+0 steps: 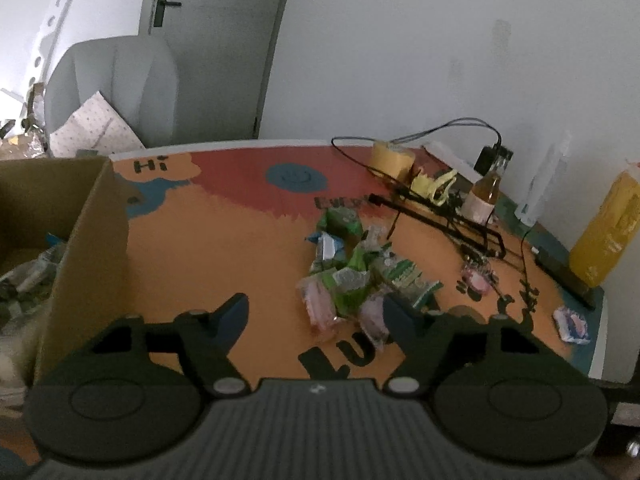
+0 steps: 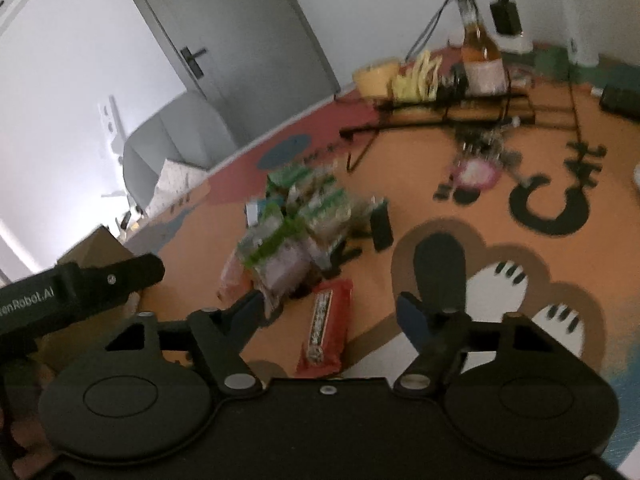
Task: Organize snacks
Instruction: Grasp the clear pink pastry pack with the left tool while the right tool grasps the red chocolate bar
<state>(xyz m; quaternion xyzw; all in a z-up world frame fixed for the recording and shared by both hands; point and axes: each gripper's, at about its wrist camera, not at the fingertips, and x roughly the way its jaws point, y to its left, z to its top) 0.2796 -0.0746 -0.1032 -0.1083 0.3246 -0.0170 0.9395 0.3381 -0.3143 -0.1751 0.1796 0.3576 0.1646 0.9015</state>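
Snacks (image 1: 352, 276) lie in a loose heap near the middle of the worktop (image 1: 224, 248), well to the right of the box (image 1: 86, 240) that stands at its left edge. One red bar (image 2: 326, 328) lies apart, just near of the heap in the right wrist view.

We find the left tongs (image 1: 316, 312) partly open with nothing held; its right finger stands just before a pink packet (image 1: 374, 320) at the heap's near edge, contact not discernible. The right tongs (image 2: 332, 310) is likewise partly open and empty, the red bar lying between and below its fingers, untouched as far as we can tell.

We judge the step in hand to be the approach to a pickup, with both tongs over the heap's near side. The next move calls for lowering onto one item, closing across its narrow side, then carrying it left to the box.

The red bar's long axis runs near to far, tilted slightly right at its far end. The heaped packets point every way; no common axis can be stated. The right wrist view is blurred.
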